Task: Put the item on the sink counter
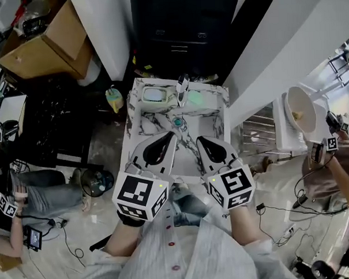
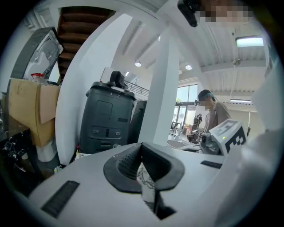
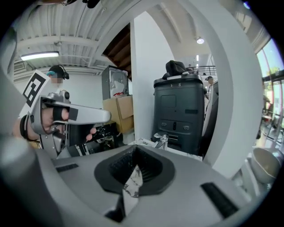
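Note:
In the head view a small marble sink counter (image 1: pixel 140 127) stands in front of me, with a faucet (image 1: pixel 182 83) at its back edge and a teal drain (image 1: pixel 178 122) in the basin. A pale cream-green container (image 1: pixel 154 96) sits at the counter's back left and a green block (image 1: pixel 198 98) at its back right. My left gripper (image 1: pixel 166 137) and right gripper (image 1: pixel 204 143) hover side by side over the counter's near edge. Both are shut with nothing between the jaws. In the left gripper view (image 2: pixel 143 153) and the right gripper view (image 3: pixel 134 159), only marble shows through the slit between the jaws.
A dark bin (image 1: pixel 181 26) stands behind the counter between white columns (image 1: pixel 109 23). A cardboard box (image 1: pixel 49 46) is at the far left, a yellow-teal object (image 1: pixel 114 98) lies on the floor left of the counter, and a white bowl (image 1: pixel 300 110) is at the right. People stand on both sides, and cables lie on the floor.

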